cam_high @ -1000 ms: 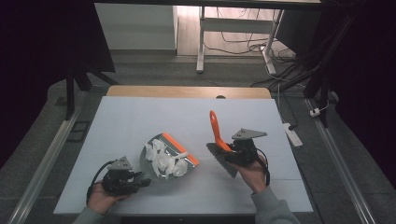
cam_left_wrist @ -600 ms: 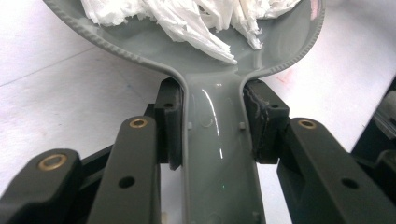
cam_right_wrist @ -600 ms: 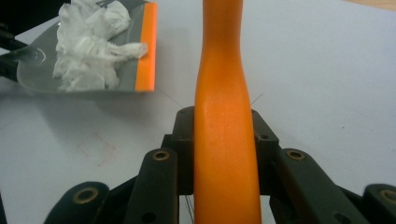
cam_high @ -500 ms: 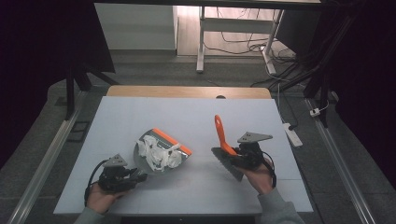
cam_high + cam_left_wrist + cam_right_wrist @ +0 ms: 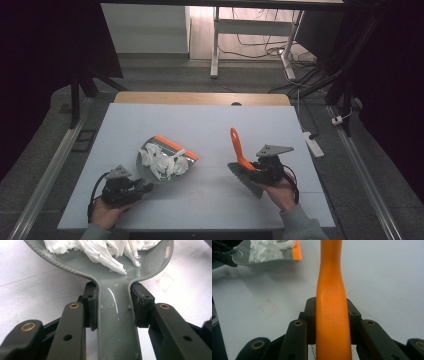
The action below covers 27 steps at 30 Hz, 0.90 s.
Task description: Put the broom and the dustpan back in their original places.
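Since the earlier frames, the grey plastic dustpan with an orange lip (image 5: 167, 160) had been drawn slightly toward the near left, and the orange-handled brush with grey bristles (image 5: 239, 152) had been carried a little nearer the front edge. The left tongs (image 5: 142, 187) were clenched on the dustpan's grey handle, the two black pads pressed against either side of it in the left gripper view (image 5: 115, 322). Crumpled white paper scraps (image 5: 162, 162) lay inside the pan, which sat on the white worktop (image 5: 210, 125) left of centre. The right tongs (image 5: 250, 172) were closed around the brush's orange handle (image 5: 333, 315), which was gripped between both pads and pointed up and away from the hand. The bristle head was held near the worktop, right of centre, well apart from the pan. Bare worktop was left between pan and brush, and a wide open stretch behind both toward the far wooden edge (image 5: 200, 98). Both hands were kept close to the near edge.
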Available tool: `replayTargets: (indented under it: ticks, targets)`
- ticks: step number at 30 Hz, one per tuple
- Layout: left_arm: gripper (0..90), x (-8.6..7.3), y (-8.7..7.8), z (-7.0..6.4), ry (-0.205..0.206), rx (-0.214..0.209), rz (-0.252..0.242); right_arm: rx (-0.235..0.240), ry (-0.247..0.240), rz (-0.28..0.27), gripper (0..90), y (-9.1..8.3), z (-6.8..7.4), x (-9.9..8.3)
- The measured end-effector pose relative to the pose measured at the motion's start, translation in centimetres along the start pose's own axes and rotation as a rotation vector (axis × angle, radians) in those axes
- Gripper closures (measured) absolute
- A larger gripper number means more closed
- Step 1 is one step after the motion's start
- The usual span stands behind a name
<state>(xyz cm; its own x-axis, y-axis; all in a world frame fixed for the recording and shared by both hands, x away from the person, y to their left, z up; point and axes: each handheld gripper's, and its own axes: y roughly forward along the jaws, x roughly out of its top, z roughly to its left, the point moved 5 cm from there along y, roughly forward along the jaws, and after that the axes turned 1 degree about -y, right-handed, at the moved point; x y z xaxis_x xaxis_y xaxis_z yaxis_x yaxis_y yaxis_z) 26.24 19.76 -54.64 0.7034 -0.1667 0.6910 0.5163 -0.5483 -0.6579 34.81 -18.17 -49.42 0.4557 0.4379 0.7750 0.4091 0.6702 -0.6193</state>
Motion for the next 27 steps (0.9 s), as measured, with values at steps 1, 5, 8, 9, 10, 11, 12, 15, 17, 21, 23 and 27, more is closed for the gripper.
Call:
replayTargets:
  ticks: [1, 5, 8, 9, 10, 11, 12, 15, 17, 21, 23, 27]
  targets:
    - [61.2, 0.0, 0.0, 0.1, -0.011, 0.004, -0.005, 0.004, 0.002, 0.002, 70.2, 0.0, 0.0, -0.1]
    - [61.2, -0.1, -0.1, 0.5, -0.055, 0.035, -0.021, 0.02, 0.004, 0.011, 70.2, 0.0, 0.1, -0.3]
    - [61.2, -0.2, 0.0, 0.8, -0.076, 0.071, -0.023, 0.031, 0.007, 0.015, 70.2, 0.0, 0.2, -0.4]
    - [61.2, -0.3, 0.0, 0.9, -0.088, 0.082, -0.024, 0.034, 0.008, 0.016, 70.2, 0.0, 0.2, -0.5]
    - [61.2, -0.3, 0.0, 1.0, -0.097, 0.091, -0.027, 0.036, 0.008, 0.016, 70.2, 0.0, 0.3, -0.5]
    - [61.2, -0.4, -0.1, 1.2, -0.107, 0.1, -0.029, 0.041, 0.01, 0.018, 70.2, 0.0, 0.4, -0.5]
    - [61.2, -0.4, -0.1, 1.3, -0.116, 0.11, -0.033, 0.046, 0.009, 0.021, 70.2, 0.0, 0.4, -0.6]
    - [61.2, -0.5, -0.2, 1.7, -0.142, 0.14, -0.042, 0.057, 0.01, 0.03, 70.2, 0.1, 0.6, -0.7]
    - [61.2, -0.6, -0.2, 1.9, -0.157, 0.152, -0.045, 0.064, 0.005, 0.034, 70.2, 0.3, 0.7, -0.7]
    - [61.2, -0.7, -0.2, 2.2, -0.199, 0.182, -0.059, 0.075, 0.002, 0.043, 70.2, 0.4, 1.0, -0.7]
    - [61.2, -0.8, -0.2, 2.3, -0.215, 0.191, -0.065, 0.077, -0.001, 0.046, 70.2, 0.4, 1.2, -0.7]
    - [61.2, -0.8, 0.1, 2.5, -0.239, 0.216, -0.059, 0.083, -0.004, 0.053, 70.2, 0.5, 1.4, -0.7]
